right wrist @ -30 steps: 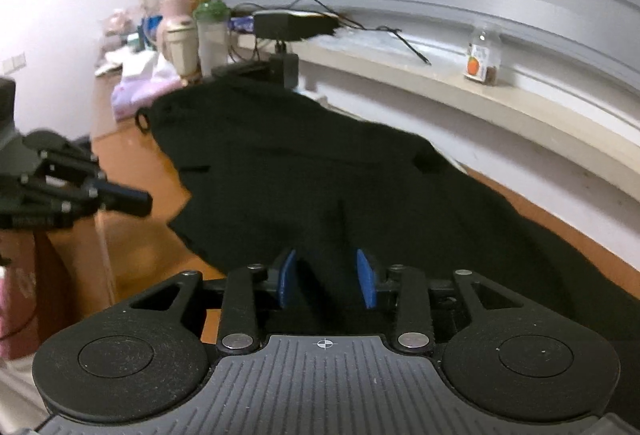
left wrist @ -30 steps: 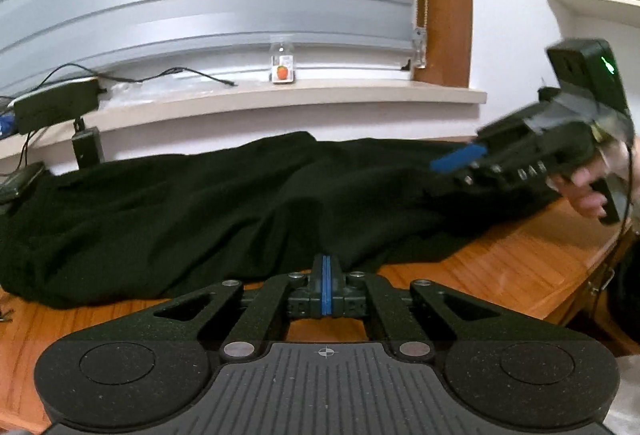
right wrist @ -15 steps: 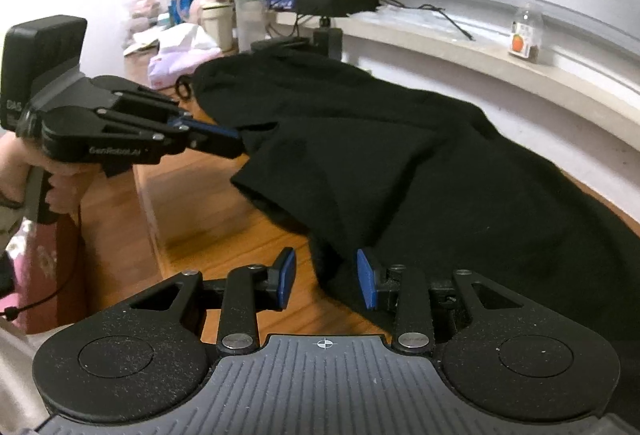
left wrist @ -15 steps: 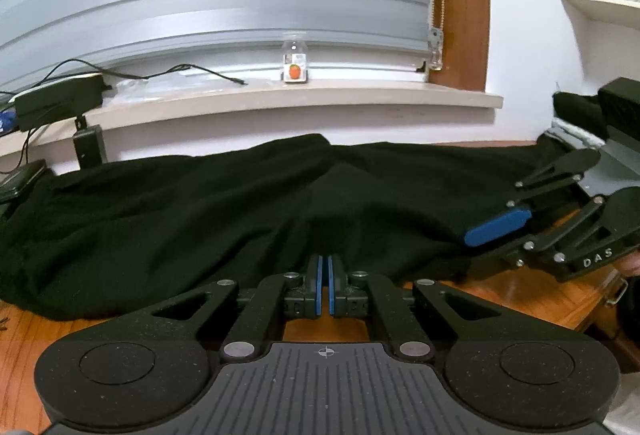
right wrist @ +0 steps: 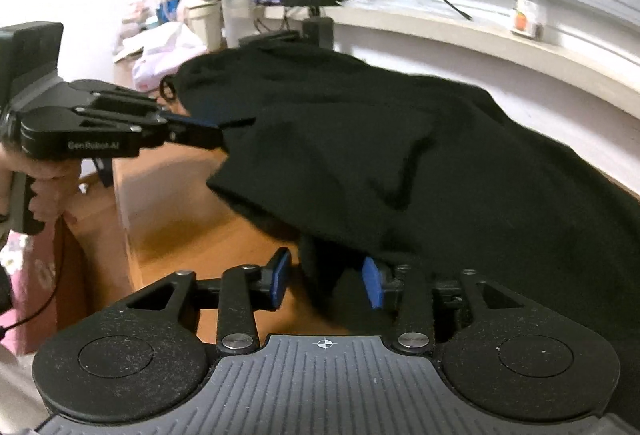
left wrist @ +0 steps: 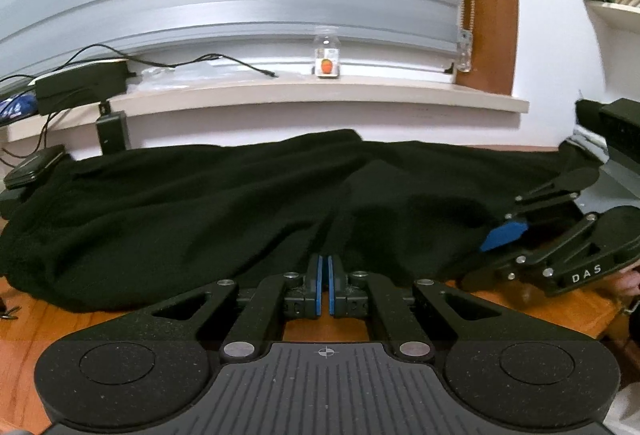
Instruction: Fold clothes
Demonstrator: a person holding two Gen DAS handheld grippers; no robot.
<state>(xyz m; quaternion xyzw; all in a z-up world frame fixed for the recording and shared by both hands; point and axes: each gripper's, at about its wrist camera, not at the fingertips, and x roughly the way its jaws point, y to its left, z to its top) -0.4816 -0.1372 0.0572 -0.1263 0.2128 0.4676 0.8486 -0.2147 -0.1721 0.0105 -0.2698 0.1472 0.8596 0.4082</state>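
Note:
A black garment [left wrist: 200,211] lies spread along the wooden table [left wrist: 24,335] under the windowsill. My left gripper [left wrist: 323,283] is at its near edge, pads almost together with a thin slit. From the right wrist view, the left gripper [right wrist: 212,133] pinches a lifted edge of the garment [right wrist: 400,155]. My right gripper [right wrist: 326,283] is open, with a hanging fold of black fabric between its blue pads. From the left wrist view, only one blue pad [left wrist: 504,235] of it shows, at the garment's right end.
The windowsill holds a small bottle [left wrist: 327,53] and a black power adapter [left wrist: 80,87] with cables. Cups and bottles [right wrist: 232,7] and pale cloth [right wrist: 160,51] crowd the table's far end. The table edge [right wrist: 120,195] drops off near a hand [right wrist: 48,191].
The left gripper came in from the side to the garment's edge and took hold of it. The right gripper dropped to the near hem, so fabric now hangs between its fingers.

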